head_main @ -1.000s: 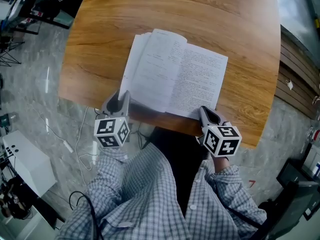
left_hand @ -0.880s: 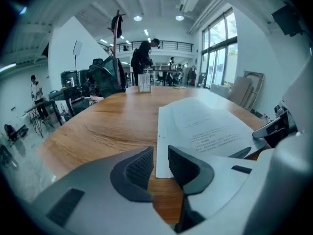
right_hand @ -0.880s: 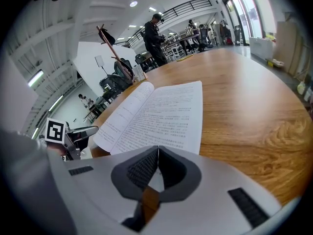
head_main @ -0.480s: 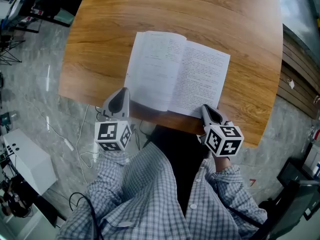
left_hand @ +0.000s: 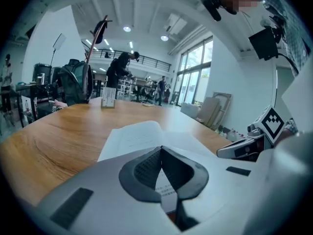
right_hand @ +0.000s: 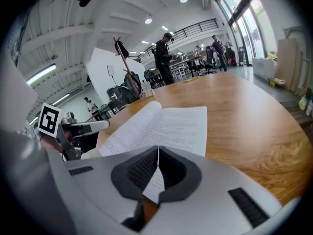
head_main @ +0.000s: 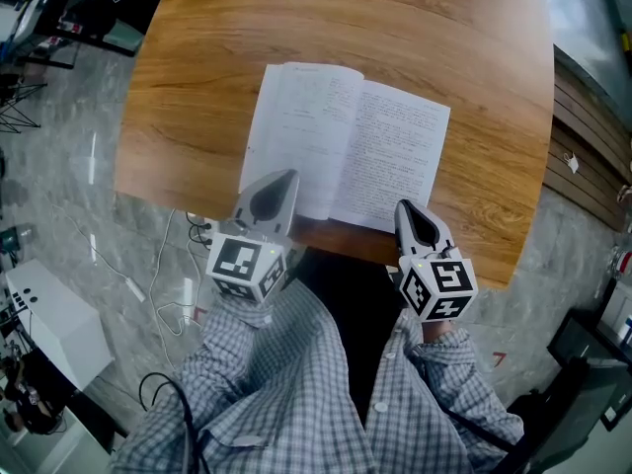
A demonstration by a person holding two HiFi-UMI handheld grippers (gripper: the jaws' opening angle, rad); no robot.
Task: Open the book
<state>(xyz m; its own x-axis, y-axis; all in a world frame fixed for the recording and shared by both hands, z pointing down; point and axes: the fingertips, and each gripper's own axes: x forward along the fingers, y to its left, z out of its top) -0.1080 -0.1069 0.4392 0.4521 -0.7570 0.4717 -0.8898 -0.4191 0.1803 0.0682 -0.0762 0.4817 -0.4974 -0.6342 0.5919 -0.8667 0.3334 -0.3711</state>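
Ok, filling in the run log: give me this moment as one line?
book: open flat on table | left gripper: just closed, empty, over left page | right gripper: shut, empty, at right page's near corner

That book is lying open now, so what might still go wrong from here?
The open white printed book lies close to the near edge of the brown wooden table. A bump from the shut left gripper or the shut right gripper, both beside that edge, might slide it off. Neither gripper holds the pages, so some may flop back over.
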